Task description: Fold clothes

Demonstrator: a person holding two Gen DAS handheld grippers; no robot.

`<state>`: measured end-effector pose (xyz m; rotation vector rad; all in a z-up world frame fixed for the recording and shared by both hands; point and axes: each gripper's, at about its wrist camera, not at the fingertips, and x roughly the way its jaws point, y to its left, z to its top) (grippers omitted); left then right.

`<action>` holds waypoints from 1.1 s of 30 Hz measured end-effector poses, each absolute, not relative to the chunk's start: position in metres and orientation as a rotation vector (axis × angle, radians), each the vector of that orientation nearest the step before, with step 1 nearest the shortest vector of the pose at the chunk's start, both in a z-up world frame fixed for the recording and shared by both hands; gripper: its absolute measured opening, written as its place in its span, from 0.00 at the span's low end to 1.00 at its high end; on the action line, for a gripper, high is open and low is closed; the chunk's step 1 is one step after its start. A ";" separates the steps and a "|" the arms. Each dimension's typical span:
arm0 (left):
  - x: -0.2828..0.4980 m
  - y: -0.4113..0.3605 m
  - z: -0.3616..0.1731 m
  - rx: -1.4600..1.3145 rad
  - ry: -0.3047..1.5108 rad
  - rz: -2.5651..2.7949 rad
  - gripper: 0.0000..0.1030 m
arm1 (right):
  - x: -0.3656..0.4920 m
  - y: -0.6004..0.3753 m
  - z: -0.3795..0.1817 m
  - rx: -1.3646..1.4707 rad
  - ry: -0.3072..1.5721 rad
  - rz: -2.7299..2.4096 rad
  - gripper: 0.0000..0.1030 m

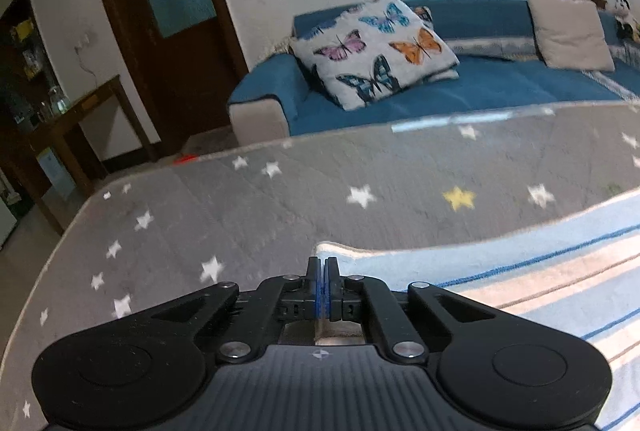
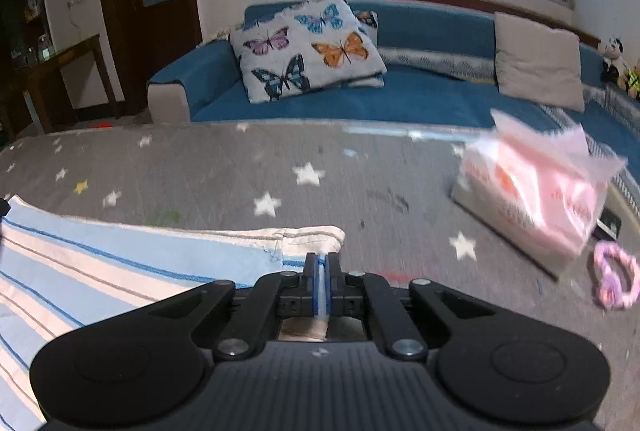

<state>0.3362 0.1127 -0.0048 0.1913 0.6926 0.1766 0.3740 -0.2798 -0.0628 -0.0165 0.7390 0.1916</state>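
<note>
The left hand-held gripper (image 1: 322,263) was clenched on the near left corner of the striped garment (image 1: 520,295), a sliver of cloth showing between its blue pads. The right hand-held gripper (image 2: 321,259) pinched the garment's right corner the same way. The garment lay flat on the table (image 2: 360,167), over its grey star-patterned cover. Farther right sat a pink plastic pack (image 2: 532,191) with orange print too blurred to read, contents unclear, and a pink ring (image 2: 616,281) beside it. Beyond stood a blue sofa (image 2: 400,99) with a butterfly cushion (image 2: 308,47).
</note>
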 end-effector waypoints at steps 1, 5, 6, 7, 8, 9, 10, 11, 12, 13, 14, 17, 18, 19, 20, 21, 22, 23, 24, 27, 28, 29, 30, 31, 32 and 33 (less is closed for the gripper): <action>0.339 0.114 -0.003 0.188 0.683 0.183 0.01 | 0.377 -0.278 -0.061 -0.017 0.729 0.189 0.03; 0.355 0.116 -0.002 0.175 0.672 0.202 0.02 | 0.391 -0.271 -0.062 -0.021 0.700 0.171 0.03; 0.360 0.115 -0.006 0.186 0.694 0.199 0.02 | 0.396 -0.270 -0.065 -0.027 0.716 0.171 0.03; 0.362 0.114 -0.011 0.203 0.703 0.203 0.02 | 0.400 -0.269 -0.069 -0.028 0.737 0.170 0.03; 0.365 0.112 -0.016 0.224 0.717 0.204 0.04 | 0.403 -0.269 -0.073 -0.032 0.749 0.164 0.04; 0.367 0.112 -0.019 0.232 0.738 0.205 0.06 | 0.404 -0.268 -0.076 -0.044 0.759 0.159 0.08; 0.368 0.114 -0.022 0.228 0.754 0.211 0.06 | 0.404 -0.268 -0.078 -0.050 0.772 0.161 0.10; 0.366 0.116 -0.023 0.223 0.760 0.216 0.07 | 0.403 -0.269 -0.078 -0.045 0.774 0.160 0.10; 0.363 0.117 -0.022 0.220 0.759 0.214 0.10 | 0.400 -0.270 -0.077 -0.044 0.771 0.159 0.10; 0.360 0.118 -0.020 0.217 0.759 0.212 0.14 | 0.397 -0.271 -0.075 -0.047 0.772 0.165 0.12; 0.356 0.118 -0.018 0.217 0.761 0.211 0.26 | 0.394 -0.271 -0.073 -0.051 0.779 0.177 0.14; 0.337 0.115 -0.010 0.241 0.748 0.203 0.52 | 0.379 -0.267 -0.066 -0.074 0.798 0.217 0.29; 0.329 0.113 -0.007 0.250 0.743 0.193 0.54 | 0.373 -0.264 -0.063 -0.090 0.800 0.231 0.30; 0.322 0.111 -0.006 0.255 0.745 0.180 0.56 | 0.365 -0.261 -0.060 -0.104 0.803 0.245 0.32; 0.314 0.109 -0.005 0.259 0.751 0.172 0.60 | 0.358 -0.259 -0.058 -0.114 0.807 0.257 0.35; 0.307 0.107 -0.005 0.263 0.754 0.166 0.65 | 0.350 -0.257 -0.056 -0.117 0.814 0.272 0.40; 0.298 0.105 -0.005 0.269 0.758 0.158 0.66 | 0.344 -0.254 -0.054 -0.120 0.825 0.291 0.41; 0.291 0.102 -0.006 0.277 0.761 0.150 0.67 | 0.336 -0.251 -0.052 -0.129 0.832 0.309 0.41; 0.282 0.100 -0.006 0.283 0.763 0.145 0.69 | 0.329 -0.247 -0.051 -0.142 0.836 0.323 0.43; 0.259 0.097 -0.008 0.299 0.769 0.137 0.71 | 0.303 -0.238 -0.049 -0.184 0.858 0.366 0.48; 0.251 0.097 -0.008 0.299 0.767 0.138 0.72 | 0.294 -0.235 -0.050 -0.192 0.865 0.376 0.50; 0.242 0.098 -0.008 0.293 0.766 0.136 0.74 | 0.285 -0.233 -0.050 -0.197 0.868 0.386 0.51; 0.233 0.099 -0.008 0.288 0.767 0.136 0.74 | 0.277 -0.232 -0.049 -0.196 0.868 0.395 0.54; 0.224 0.100 -0.008 0.286 0.765 0.139 0.74 | 0.268 -0.231 -0.050 -0.194 0.870 0.403 0.55; 0.214 0.100 -0.008 0.285 0.757 0.137 0.75 | 0.260 -0.229 -0.050 -0.195 0.871 0.408 0.55; 0.204 0.100 -0.009 0.286 0.749 0.134 0.78 | 0.251 -0.228 -0.050 -0.197 0.866 0.412 0.56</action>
